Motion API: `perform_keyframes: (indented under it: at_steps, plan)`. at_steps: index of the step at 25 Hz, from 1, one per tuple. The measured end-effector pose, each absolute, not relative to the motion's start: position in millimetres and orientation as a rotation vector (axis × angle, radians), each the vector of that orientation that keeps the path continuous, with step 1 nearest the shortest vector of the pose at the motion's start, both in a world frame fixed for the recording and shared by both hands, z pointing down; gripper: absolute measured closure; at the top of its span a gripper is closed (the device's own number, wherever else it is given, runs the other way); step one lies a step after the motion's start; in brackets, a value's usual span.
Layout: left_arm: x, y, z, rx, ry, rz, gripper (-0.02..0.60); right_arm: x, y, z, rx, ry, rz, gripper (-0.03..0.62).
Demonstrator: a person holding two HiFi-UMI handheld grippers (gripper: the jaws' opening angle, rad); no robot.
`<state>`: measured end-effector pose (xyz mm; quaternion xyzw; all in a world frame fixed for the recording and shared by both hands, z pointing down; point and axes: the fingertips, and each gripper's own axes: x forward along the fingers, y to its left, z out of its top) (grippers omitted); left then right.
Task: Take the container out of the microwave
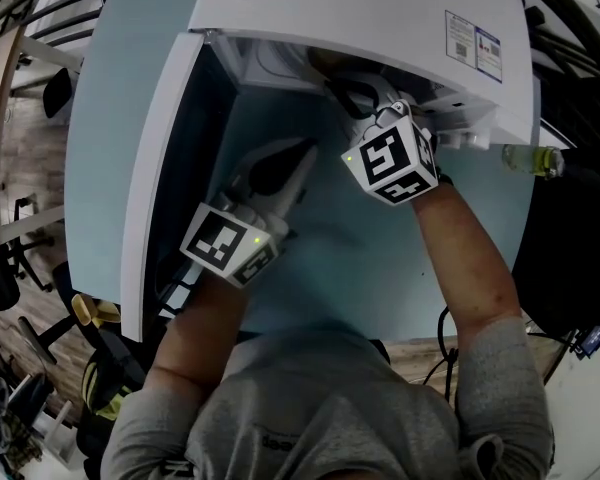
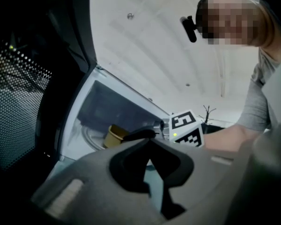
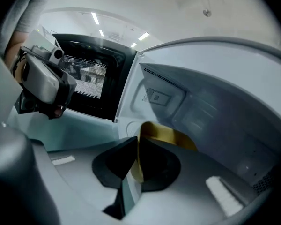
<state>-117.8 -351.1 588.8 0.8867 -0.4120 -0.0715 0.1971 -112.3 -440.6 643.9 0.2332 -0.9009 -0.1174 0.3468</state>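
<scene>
The white microwave (image 1: 380, 18) stands on a pale blue table (image 1: 330, 268) with its door (image 1: 145, 178) swung open to the left. A yellow container (image 3: 171, 136) sits inside the cavity, and from the left gripper view the container (image 2: 114, 136) shows on the turntable. My right gripper (image 3: 136, 143) reaches into the cavity and is shut on the container's near rim. In the head view the right gripper (image 1: 355, 103) is half hidden under the microwave's top. My left gripper (image 1: 300, 156) hovers level in front of the opening, jaws together and holding nothing.
The open door's dark window (image 3: 84, 81) stands to the left of the cavity, close beside the left gripper (image 3: 42, 86). A clear bottle (image 1: 532, 158) lies at the microwave's right side. Cables and chair legs lie past the table's edges.
</scene>
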Motion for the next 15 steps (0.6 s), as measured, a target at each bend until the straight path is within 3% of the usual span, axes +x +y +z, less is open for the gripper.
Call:
perform_keyframes:
  at_steps: [15]
  plan:
    - [-92.8,-307.4,521.6,2.541,-1.099,-0.208,0.554,-107.3,-362.8,596.9,0.472,-2.374,-0.268,0.576]
